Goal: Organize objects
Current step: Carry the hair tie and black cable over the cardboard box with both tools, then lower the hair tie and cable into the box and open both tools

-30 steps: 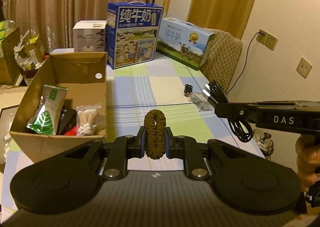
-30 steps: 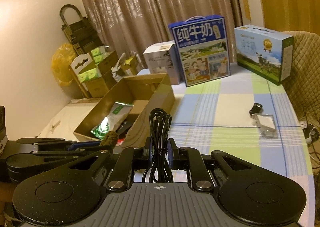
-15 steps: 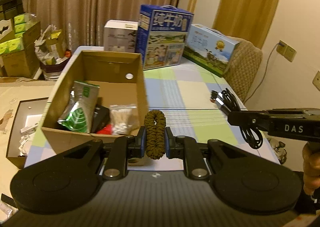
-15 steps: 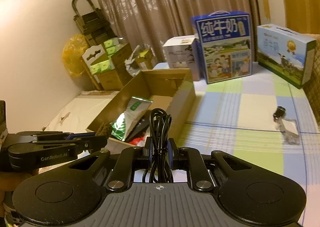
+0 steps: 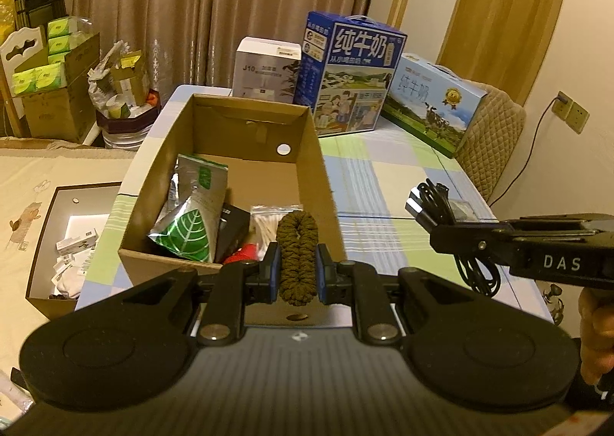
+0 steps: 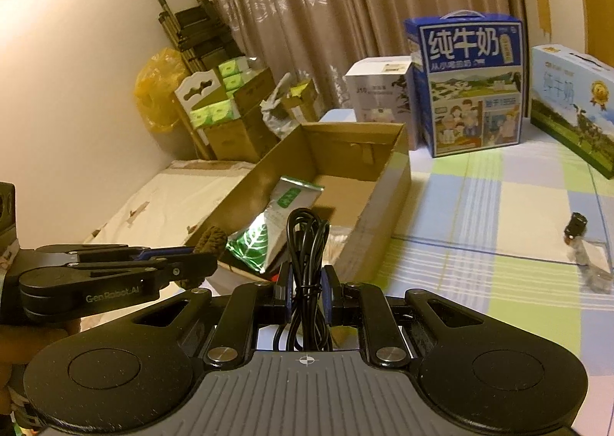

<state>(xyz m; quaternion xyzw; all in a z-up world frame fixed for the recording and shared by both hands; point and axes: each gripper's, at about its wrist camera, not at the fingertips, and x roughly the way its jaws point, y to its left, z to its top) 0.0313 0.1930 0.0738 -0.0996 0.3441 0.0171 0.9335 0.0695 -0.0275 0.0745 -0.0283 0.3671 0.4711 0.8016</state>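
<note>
Left wrist view: my left gripper (image 5: pixel 297 269) is clamped on a brown scrunchie (image 5: pixel 297 253), low centre, hovering over the near end of the cardboard box (image 5: pixel 321 167); next I'd guess it just opens. "DAS" reads on the right gripper (image 5: pixel 441 223). Right wrist view: that one's pinched tight on a coiled black cable (image 6: pixel 307 255), just short of the box; "GenRobot.AI" at lower left, "纯牛奶" on the blue milk carton (image 6: pixel 470 86).

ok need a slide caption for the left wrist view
Left gripper clamps a brown scrunchie near the cardboard box; right gripper carries a black cable.
</note>
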